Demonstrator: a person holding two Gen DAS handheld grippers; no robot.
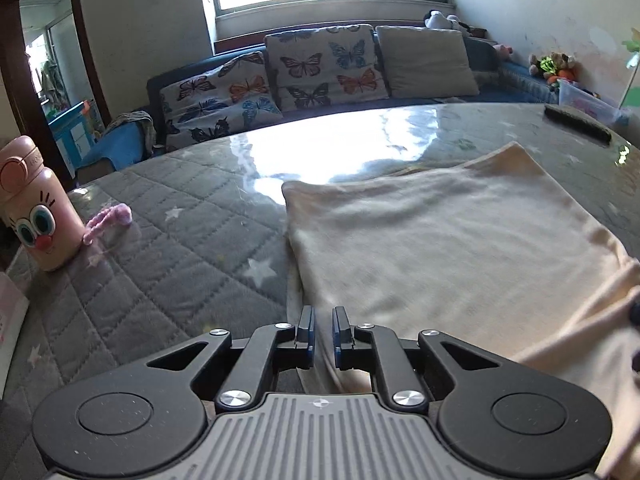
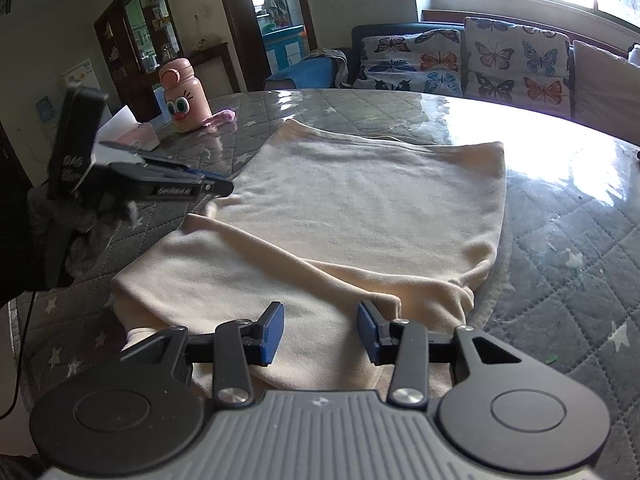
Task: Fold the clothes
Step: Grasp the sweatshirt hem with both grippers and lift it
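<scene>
A cream garment (image 1: 440, 240) (image 2: 360, 200) lies flat on the grey quilted table (image 1: 180, 220) (image 2: 560, 260), its near part folded over into a thicker layer. In the left wrist view, my left gripper (image 1: 324, 320) hovers at the garment's near left edge. Its jaws are all but shut, with a thin slit between them and nothing in it. The right wrist view shows that left gripper (image 2: 224, 186) from the side, tip at the cloth's left edge. My right gripper (image 2: 320, 332) stands open just over the near folded layer, pads apart and off the fabric.
A pink cartoon-face bottle (image 1: 32, 208) (image 2: 186, 96) and a pink fuzzy item (image 1: 112, 218) (image 2: 222, 117) stand far left, beside a tissue box (image 2: 140, 136). A black object (image 1: 580, 124) lies at the far right rim. A sofa with butterfly cushions (image 1: 320, 68) is behind the table.
</scene>
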